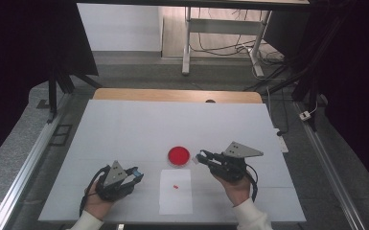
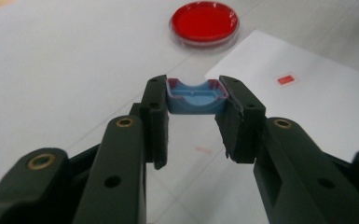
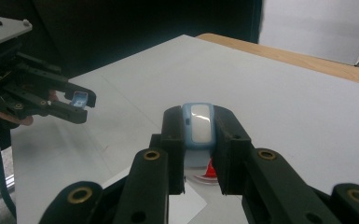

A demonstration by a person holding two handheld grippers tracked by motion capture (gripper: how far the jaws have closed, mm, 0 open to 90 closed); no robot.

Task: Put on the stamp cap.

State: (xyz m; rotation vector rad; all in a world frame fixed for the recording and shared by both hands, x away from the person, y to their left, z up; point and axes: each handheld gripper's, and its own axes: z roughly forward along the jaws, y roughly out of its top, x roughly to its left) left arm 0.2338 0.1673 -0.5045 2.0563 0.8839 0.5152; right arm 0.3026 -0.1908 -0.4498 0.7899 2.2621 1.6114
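Left gripper [image 2: 193, 100] clamps a small blue tray [image 2: 196, 97], shallow, with a pinkish rim and a curved notch, held above the table [image 1: 124, 129]. Right gripper [image 3: 198, 128] clamps a light-blue case [image 3: 199, 125] with a white face, upright over the red dish [image 1: 178, 155].

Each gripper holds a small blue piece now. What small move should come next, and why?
Probably bring the left gripper toward the right gripper, so the two pieces meet. The left one is shut on an open blue tray piece, the right one on a blue and white piece above the red dish, and they are apart.
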